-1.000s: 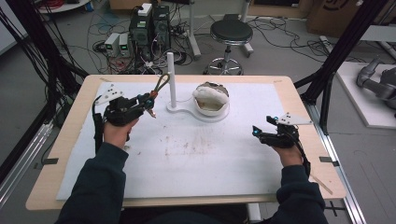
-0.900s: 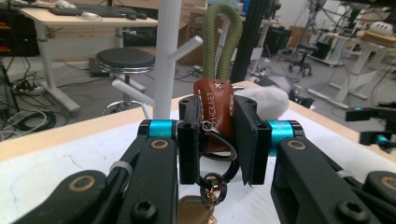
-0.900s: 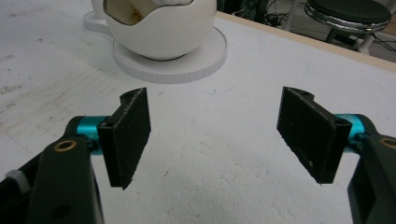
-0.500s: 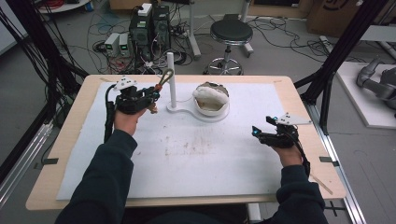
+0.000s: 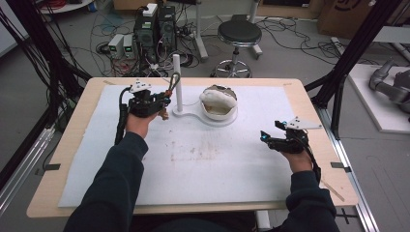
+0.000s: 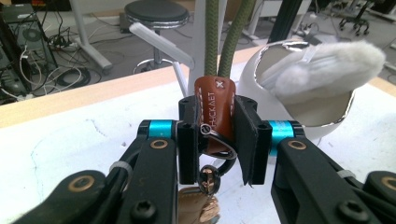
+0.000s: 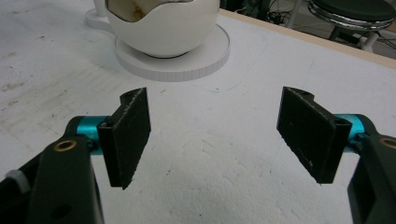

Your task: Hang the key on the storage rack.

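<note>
1. The left gripper [image 6: 215,140], near the table's [image 5: 309,108] far edge, clamps a brown leather keychain tab [image 6: 215,114]; its green cord loop [image 5: 173,83] rises beside the white post [image 5: 177,79].
2. The left gripper view shows stamped lettering on the tab and a metal ring [image 6: 219,163] below.
3. The right gripper [image 7: 217,135] rests near the right edge, jaws wide, gripping nothing.
4. The white egg-shaped bowl [image 5: 218,102] holds fluffy white padding [image 6: 327,65].

A brown leather tab [image 6: 215,112] with white stitching joins an olive-green braided cord [image 6: 212,37]. The egg-shaped holder [image 5: 220,104] is white, the table cover [image 5: 217,159] white with brownish stains.
</note>
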A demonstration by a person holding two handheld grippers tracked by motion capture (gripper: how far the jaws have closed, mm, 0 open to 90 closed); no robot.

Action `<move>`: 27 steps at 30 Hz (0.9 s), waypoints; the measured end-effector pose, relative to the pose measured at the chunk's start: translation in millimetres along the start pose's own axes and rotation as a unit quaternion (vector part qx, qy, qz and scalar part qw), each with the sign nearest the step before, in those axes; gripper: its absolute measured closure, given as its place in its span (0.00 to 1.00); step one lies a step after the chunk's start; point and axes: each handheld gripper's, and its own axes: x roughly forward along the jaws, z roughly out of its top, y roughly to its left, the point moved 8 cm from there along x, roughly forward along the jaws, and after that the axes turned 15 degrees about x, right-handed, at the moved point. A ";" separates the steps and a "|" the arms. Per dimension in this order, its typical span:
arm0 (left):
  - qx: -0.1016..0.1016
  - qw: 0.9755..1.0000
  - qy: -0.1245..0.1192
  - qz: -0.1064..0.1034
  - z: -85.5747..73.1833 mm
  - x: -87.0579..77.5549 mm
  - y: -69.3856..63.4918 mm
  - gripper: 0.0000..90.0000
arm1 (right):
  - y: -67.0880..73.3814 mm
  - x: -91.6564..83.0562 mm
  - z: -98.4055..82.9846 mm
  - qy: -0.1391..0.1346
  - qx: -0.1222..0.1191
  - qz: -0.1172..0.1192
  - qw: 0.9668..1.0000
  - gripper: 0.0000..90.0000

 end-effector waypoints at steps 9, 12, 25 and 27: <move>0.005 1.000 0.006 0.009 -2.4 3.2 0.8 0.75 | -0.6 -1.0 -0.6 0.000 0.000 0.001 1.000 0.29; -0.001 1.000 0.005 0.013 -2.3 1.0 1.9 0.65 | -0.9 -1.2 -0.8 0.000 0.001 0.000 1.000 0.29; -0.003 0.999 -0.049 -0.022 -15.7 -31.7 -0.7 0.26 | 0.3 -2.0 -2.4 0.002 -0.008 0.008 1.000 0.29; -0.004 0.997 -0.066 -0.035 -19.2 -39.2 -2.4 0.20 | 1.6 -1.9 -3.4 0.005 -0.009 0.012 1.000 0.29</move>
